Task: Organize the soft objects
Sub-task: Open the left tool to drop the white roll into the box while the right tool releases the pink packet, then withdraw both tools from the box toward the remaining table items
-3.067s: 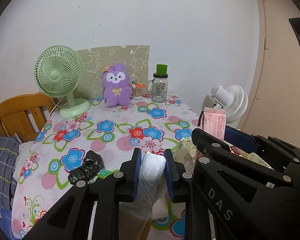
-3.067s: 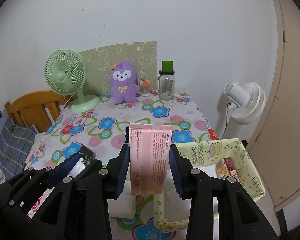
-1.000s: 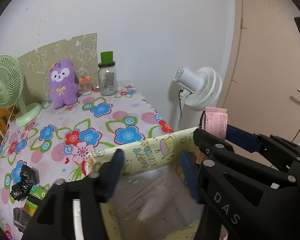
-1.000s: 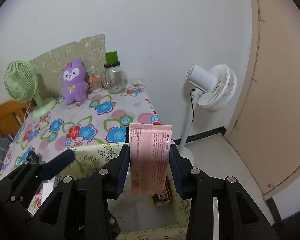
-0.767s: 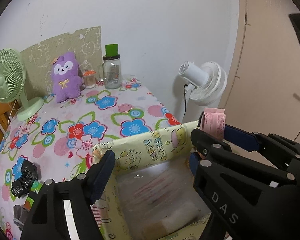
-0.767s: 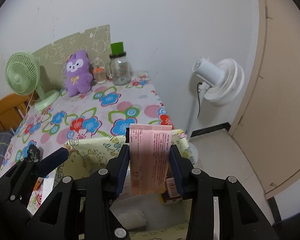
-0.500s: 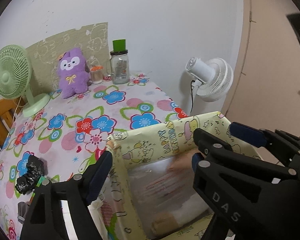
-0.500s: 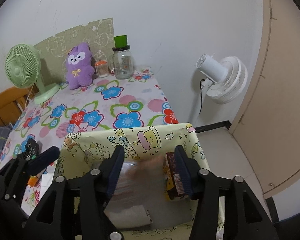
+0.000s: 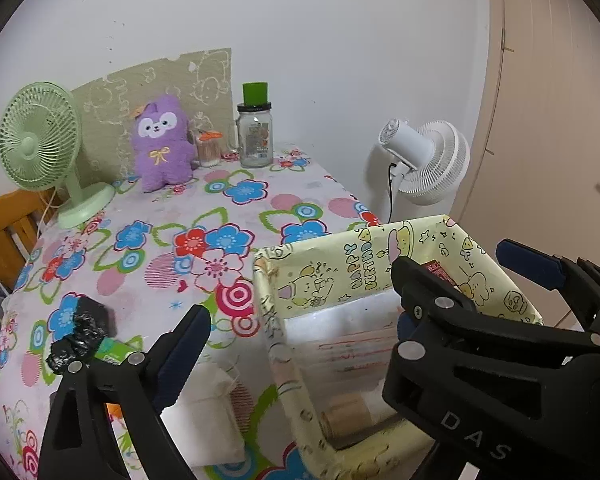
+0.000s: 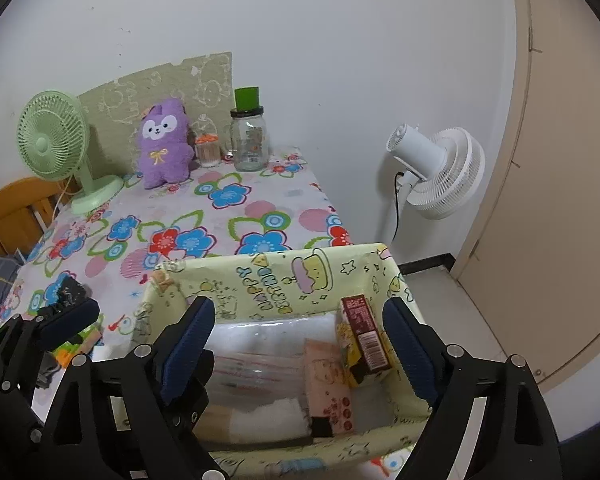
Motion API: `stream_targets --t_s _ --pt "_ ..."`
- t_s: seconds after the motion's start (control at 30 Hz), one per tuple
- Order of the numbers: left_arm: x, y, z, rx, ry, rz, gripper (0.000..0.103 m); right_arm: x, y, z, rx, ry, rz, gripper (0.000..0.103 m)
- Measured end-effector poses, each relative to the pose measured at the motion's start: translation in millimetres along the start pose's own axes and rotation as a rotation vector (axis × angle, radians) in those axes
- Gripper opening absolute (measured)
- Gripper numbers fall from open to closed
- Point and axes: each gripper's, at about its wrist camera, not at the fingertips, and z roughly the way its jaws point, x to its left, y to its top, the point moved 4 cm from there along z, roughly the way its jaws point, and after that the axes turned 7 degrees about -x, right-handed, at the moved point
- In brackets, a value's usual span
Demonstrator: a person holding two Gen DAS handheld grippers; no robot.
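A yellow cartoon-print fabric bin [image 10: 272, 280] stands at the table's near right corner; it also shows in the left wrist view [image 9: 352, 260]. Inside lie a pink packet [image 10: 328, 388], a white pack [image 10: 268, 416], a clear plastic bag [image 10: 252, 356] and a red-brown box [image 10: 366, 336]. My right gripper [image 10: 300, 344] is open and empty above the bin. My left gripper [image 9: 300, 332] is open and empty over the bin's left wall. A white soft pack [image 9: 204, 412] lies on the table left of the bin.
A purple plush [image 9: 160, 148], a green desk fan [image 9: 40, 144], a glass jar [image 9: 255, 136] and a small cup [image 9: 209, 148] stand at the table's back. A black crumpled bag [image 9: 80, 336] and a green box [image 9: 112, 350] lie near the left. A white floor fan [image 10: 436, 168] stands to the right.
The left gripper let go of the white pack and the right gripper let go of the pink packet into the bin. Both opened wide and drew back slightly.
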Motion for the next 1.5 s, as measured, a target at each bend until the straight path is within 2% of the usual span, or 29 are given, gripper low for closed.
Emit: stream_targets --t_s 0.33,0.7,1.1,1.5 --pt "9 -2 -28 -0.034 -0.005 0.01 0.097 17 -2 -28 -0.036 0.011 0.009 0.092" --pt "22 -3 -58 -0.077 0.028 0.028 0.097 39 -2 -56 -0.089 0.035 0.018 0.096" --pt "41 -13 -82 -0.098 0.057 0.018 0.098 67 -6 -75 -0.119 0.067 -0.014 0.098" --pt "68 -28 -99 -0.121 0.102 0.005 0.098 95 -20 -83 -0.125 0.114 0.008 0.099"
